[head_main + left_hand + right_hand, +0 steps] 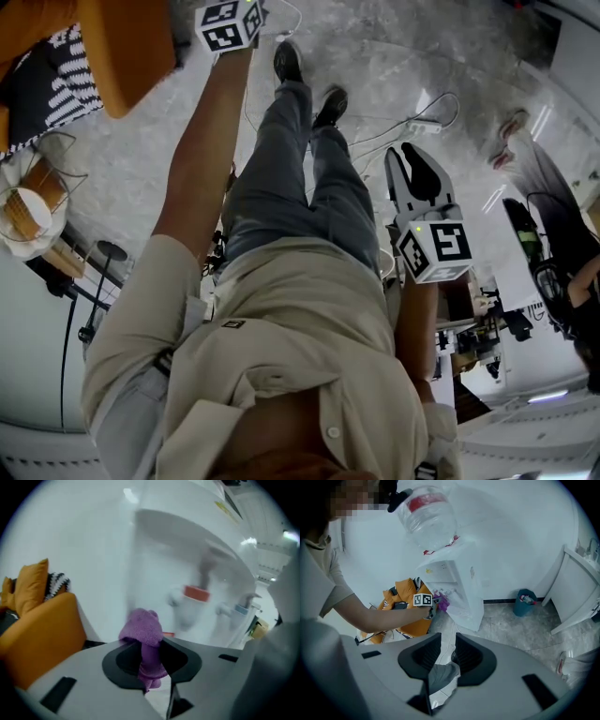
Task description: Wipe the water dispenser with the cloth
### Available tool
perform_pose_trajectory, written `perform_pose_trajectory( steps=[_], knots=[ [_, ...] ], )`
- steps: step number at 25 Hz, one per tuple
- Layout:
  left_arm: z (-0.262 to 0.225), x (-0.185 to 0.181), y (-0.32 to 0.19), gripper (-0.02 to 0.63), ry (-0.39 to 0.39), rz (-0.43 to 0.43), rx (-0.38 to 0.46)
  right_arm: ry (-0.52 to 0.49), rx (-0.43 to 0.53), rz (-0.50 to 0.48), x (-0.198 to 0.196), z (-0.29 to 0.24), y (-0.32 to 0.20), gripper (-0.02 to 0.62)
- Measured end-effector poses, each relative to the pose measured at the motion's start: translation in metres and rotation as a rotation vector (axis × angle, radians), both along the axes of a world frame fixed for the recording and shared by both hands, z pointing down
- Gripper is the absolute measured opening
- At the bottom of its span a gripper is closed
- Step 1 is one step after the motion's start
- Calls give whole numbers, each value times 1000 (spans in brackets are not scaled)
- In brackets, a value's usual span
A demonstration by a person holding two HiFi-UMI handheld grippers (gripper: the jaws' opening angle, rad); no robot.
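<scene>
Wiping step in hand, by my judgement: left gripper (151, 645) clamps purple cloth (140, 627) close before water dispenser (187, 541), frame centre. Right gripper (443, 654) narrowly parted, empty. Next: press cloth on, sweep.

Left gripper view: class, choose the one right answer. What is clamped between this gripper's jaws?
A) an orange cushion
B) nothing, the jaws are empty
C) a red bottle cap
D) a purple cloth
D: the left gripper has its jaws shut on the purple cloth, which bunches up in front of the white water dispenser.
</scene>
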State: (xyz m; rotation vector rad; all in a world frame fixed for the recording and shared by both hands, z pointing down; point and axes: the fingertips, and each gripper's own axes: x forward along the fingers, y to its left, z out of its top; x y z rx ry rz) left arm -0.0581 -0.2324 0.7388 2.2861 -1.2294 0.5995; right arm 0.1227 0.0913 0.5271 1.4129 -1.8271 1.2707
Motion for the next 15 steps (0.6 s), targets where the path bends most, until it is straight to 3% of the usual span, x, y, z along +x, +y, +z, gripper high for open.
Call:
perform_pose_trajectory(
  steps=[4,8,10,12,15],
  knots=[
    [-7,-35,-4,103,-97,65,44,-8,-4,-15,-9,3,-5,101],
    [-11,-39,0,103,-67,16,58,-11,-2,-28,-17,3,-10,101],
    [-9,-18,2,103,-13,36,46,-6,-5,-30,-17,4,-9,101],
    [-2,20,7,103,38,118,31,2,-14,-27,-15,7,-6,101],
    [16,65,19,102,65,189,3,13,-32,-10,-10,15,4,101]
  ],
)
